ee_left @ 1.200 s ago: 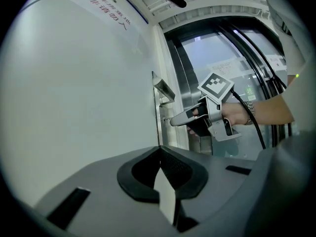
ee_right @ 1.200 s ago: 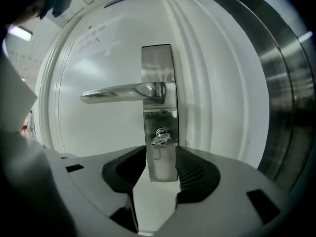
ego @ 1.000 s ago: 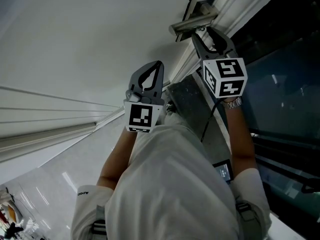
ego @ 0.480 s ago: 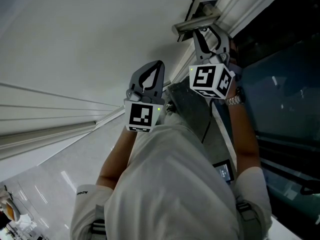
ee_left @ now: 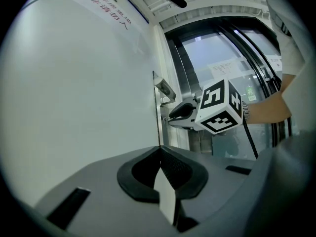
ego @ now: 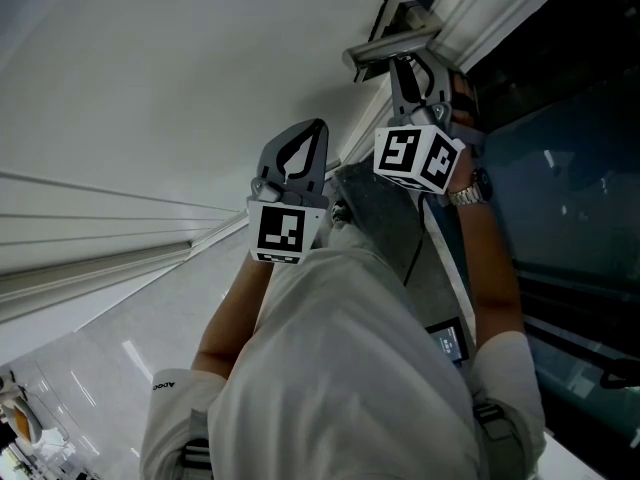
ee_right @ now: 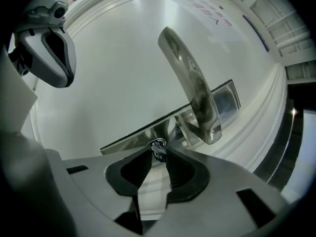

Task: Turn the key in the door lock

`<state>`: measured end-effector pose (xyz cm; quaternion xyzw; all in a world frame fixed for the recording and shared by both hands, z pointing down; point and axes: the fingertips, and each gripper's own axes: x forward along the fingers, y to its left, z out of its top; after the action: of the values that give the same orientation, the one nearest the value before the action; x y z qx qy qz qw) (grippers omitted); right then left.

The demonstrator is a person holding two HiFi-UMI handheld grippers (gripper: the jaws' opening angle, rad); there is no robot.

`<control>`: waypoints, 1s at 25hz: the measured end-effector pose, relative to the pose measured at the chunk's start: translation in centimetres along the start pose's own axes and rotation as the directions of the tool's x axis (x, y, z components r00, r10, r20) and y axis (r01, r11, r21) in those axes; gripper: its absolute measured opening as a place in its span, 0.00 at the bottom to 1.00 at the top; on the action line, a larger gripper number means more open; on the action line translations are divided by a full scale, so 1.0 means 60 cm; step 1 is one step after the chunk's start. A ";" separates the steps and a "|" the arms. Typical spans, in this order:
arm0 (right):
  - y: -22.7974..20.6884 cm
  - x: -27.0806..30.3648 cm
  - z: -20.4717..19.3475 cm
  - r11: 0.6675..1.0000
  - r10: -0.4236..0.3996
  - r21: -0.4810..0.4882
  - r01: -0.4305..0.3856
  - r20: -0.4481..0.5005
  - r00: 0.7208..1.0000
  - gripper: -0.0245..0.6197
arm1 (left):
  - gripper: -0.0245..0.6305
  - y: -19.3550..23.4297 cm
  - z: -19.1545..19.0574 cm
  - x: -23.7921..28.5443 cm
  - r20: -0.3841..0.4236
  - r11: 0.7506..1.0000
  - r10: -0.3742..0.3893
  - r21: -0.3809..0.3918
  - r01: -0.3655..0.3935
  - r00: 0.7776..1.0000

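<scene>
— Right hand-held gripper (ee_right: 158, 152) has just been closing, and its tips now pinch the key (ee_right: 158, 145) sitting in the lock plate (ee_right: 224, 100), just beside the door handle (ee_right: 195, 93).
— What might spoil it?
— Only the very tips have it, partly on the little ring, I'd say. Twist off the key's line and it may slip out or bind in the lock. A jaw could also knock the handle close by.
— And the other one?
— Left hand-held gripper (ee_left: 159, 148) hangs beside the door (ee_left: 74, 83), jaws together, holding nothing.
— The tally?
— Two hand-held grippers, one key, one handle, one lock plate, one door.
</scene>
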<state>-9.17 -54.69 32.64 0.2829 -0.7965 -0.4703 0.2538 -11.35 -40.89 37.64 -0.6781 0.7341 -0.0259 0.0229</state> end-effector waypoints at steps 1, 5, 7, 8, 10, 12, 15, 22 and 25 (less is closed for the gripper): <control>-0.002 0.000 -0.001 1.000 -0.004 0.006 0.004 0.000 1.000 0.18 | 0.05 0.000 -0.001 0.001 0.000 1.000 -0.001 0.000 0.001 1.000; -0.005 -0.001 -0.001 1.000 -0.009 0.028 0.009 0.000 1.000 0.12 | 0.05 0.001 -0.004 0.001 -0.003 1.000 0.000 -0.001 0.000 1.000; -0.006 -0.001 -0.001 0.999 -0.012 0.039 0.012 0.000 1.000 0.11 | 0.05 0.001 -0.002 0.002 -0.002 1.000 0.001 -0.001 -0.001 1.000; -0.007 -0.001 0.000 0.999 -0.013 0.045 0.013 -0.001 1.000 0.11 | 0.05 0.001 -0.002 0.002 -0.002 1.000 0.002 0.000 -0.002 1.000; -0.007 -0.001 0.001 0.998 -0.012 0.058 0.012 -0.002 1.000 0.11 | 0.05 0.002 -0.001 0.002 -0.003 1.000 0.002 0.000 -0.002 1.000; -0.006 0.000 0.002 0.998 -0.013 0.056 0.013 -0.001 1.000 0.11 | 0.05 0.001 -0.002 0.003 -0.003 1.000 0.002 0.001 -0.002 1.000; -0.005 0.001 0.003 0.999 -0.017 0.045 0.017 0.001 1.000 0.11 | 0.05 -0.001 -0.003 0.006 -0.002 1.000 0.000 0.001 0.000 1.000; -0.007 0.000 0.004 0.989 0.004 0.149 -0.005 0.007 1.000 0.06 | 0.05 -0.002 -0.003 0.005 -0.005 1.000 0.001 0.003 -0.001 1.000; -0.008 0.000 0.003 0.978 0.016 0.209 -0.018 0.011 1.000 0.06 | 0.05 -0.001 -0.005 0.004 -0.006 1.000 0.006 0.002 -0.006 1.000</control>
<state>-9.17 -54.77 32.16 0.2989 -0.8452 -0.3830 0.2229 -11.34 -41.14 37.93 -0.6760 0.7361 -0.0285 0.0212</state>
